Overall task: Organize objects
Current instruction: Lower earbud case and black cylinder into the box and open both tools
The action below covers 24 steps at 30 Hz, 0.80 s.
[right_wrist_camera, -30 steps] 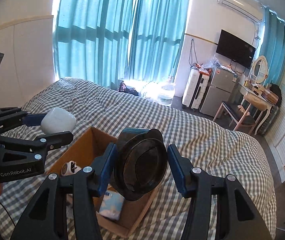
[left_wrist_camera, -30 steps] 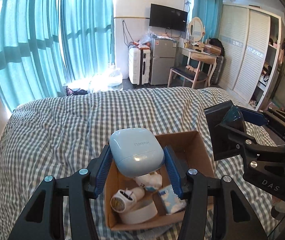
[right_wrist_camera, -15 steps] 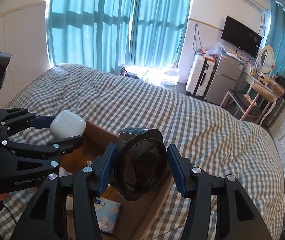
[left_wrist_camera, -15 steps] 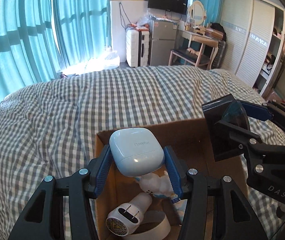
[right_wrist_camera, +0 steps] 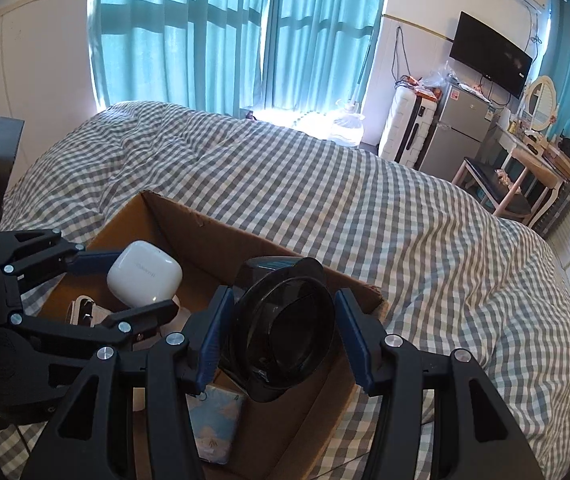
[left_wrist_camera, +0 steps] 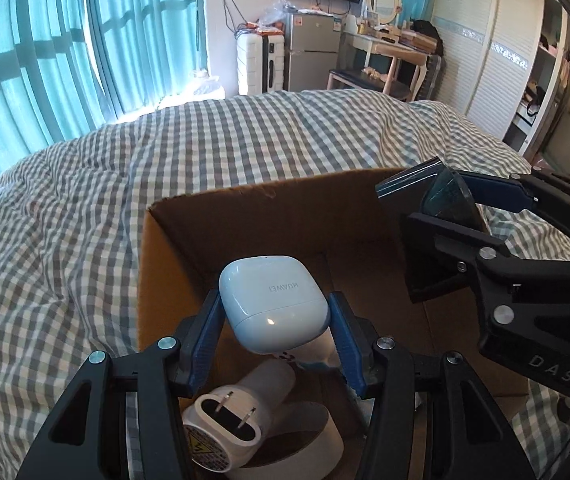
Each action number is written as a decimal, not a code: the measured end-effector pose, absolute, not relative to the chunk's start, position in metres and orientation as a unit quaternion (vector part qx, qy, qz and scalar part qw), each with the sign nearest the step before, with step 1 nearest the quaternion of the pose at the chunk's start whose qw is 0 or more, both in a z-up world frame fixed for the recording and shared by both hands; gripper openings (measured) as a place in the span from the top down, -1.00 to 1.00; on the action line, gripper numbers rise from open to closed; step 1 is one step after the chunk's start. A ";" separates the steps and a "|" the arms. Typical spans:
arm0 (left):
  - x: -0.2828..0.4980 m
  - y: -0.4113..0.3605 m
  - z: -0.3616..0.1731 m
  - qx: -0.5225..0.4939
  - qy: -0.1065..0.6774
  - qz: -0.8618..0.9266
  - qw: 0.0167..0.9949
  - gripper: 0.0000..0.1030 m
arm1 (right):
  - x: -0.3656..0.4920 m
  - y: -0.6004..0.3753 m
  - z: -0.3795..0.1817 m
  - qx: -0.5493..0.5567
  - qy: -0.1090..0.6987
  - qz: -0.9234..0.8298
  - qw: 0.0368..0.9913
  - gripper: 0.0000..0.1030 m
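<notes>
My left gripper (left_wrist_camera: pixel 275 332) is shut on a pale blue earbud case (left_wrist_camera: pixel 275 304) and holds it inside the open cardboard box (left_wrist_camera: pixel 253 216), above a white plug adapter (left_wrist_camera: pixel 233 420). The case also shows in the right wrist view (right_wrist_camera: pixel 145 278). My right gripper (right_wrist_camera: pixel 281 340) is shut on a dark round-lidded container (right_wrist_camera: pixel 281 326) and holds it over the box's right side (right_wrist_camera: pixel 269 248). The container also shows in the left wrist view (left_wrist_camera: pixel 429 216).
The box sits on a bed with a grey checked cover (left_wrist_camera: pixel 85 200). In the box lie a white tape roll (left_wrist_camera: pixel 317 436) and a blue patterned tissue pack (right_wrist_camera: pixel 217 420). Curtains, a suitcase, a fridge and a dressing table stand beyond the bed.
Both grippers have moved forward and down into the box with their objects still held. The box now fills more of both views.
</notes>
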<state>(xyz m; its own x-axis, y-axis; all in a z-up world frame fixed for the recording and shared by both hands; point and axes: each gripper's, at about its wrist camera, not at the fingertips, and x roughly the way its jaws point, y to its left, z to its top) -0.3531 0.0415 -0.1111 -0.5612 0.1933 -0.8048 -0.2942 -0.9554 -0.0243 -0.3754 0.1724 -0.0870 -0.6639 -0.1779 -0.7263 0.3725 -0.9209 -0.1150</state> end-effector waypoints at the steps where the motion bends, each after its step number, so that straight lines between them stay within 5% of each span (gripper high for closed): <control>1: -0.353 0.042 -0.113 -0.448 0.060 0.881 0.136 -0.05 | -0.376 0.172 -0.089 0.382 0.129 -0.902 0.152 -0.01; 12: -0.350 0.042 -0.123 -0.447 0.072 0.879 0.151 -0.12 | -0.373 0.168 -0.097 0.385 0.119 -0.901 0.162 -0.02; 16: -0.337 0.046 -0.111 -0.420 0.079 0.889 0.165 -0.68 | -0.363 0.175 -0.083 0.370 0.108 -0.911 0.147 -0.33; 24: -0.302 0.037 -0.082 -0.407 0.067 0.896 0.166 -0.76 | -0.325 0.190 -0.040 0.332 0.080 -0.932 0.125 -0.40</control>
<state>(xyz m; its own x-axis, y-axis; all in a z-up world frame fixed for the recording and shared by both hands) -0.3019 0.0371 -0.0818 -0.6143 0.2429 -0.7508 -0.3511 -0.9362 -0.0155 -0.3252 0.1903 -0.0400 -0.7485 -0.1803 -0.6381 0.2868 -0.9557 -0.0664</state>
